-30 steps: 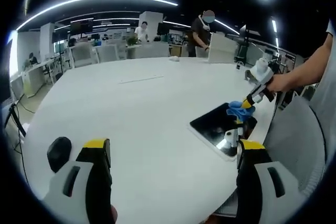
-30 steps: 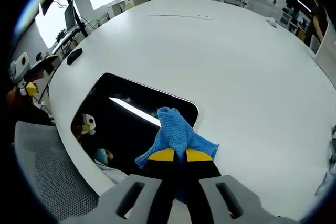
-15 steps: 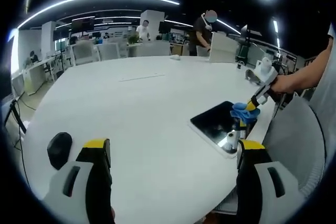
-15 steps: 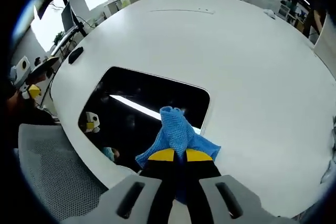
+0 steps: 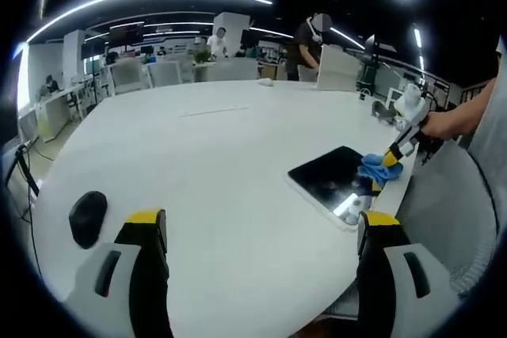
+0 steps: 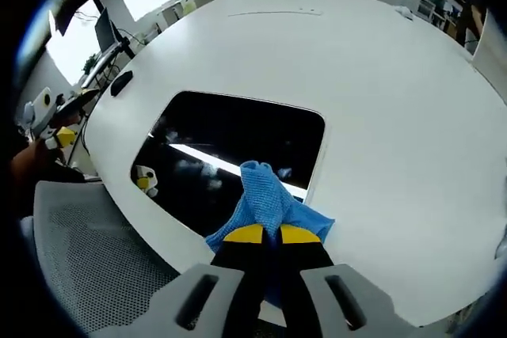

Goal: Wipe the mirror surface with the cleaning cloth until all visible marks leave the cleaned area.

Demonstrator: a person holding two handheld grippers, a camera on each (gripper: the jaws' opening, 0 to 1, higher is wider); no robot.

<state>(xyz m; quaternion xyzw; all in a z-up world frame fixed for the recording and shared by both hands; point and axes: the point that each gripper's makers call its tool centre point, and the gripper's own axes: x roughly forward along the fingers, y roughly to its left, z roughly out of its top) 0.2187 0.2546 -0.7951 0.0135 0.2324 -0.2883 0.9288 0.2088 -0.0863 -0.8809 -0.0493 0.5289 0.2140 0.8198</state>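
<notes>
The crumpled blue cleaning cloth (image 6: pixel 269 199) is clamped between the closed yellow-tipped jaws of the right gripper (image 6: pixel 264 234) and spills forward from them onto the dark, glossy rectangular mirror (image 6: pixel 238 144). The cloth rests on the mirror's near edge, by the corner closest to the jaws. The mirror lies flat on the large white round tabletop (image 6: pixel 372 93), close to its rim, with a grey mesh chair (image 6: pixel 87 251) just beyond that rim. The left gripper (image 5: pixel 261 231) hangs over the tabletop well apart from the mirror (image 5: pixel 333 180), its jaws spread wide and holding nothing, a black computer mouse (image 5: pixel 87 218) lying just beside its left jaw.
</notes>
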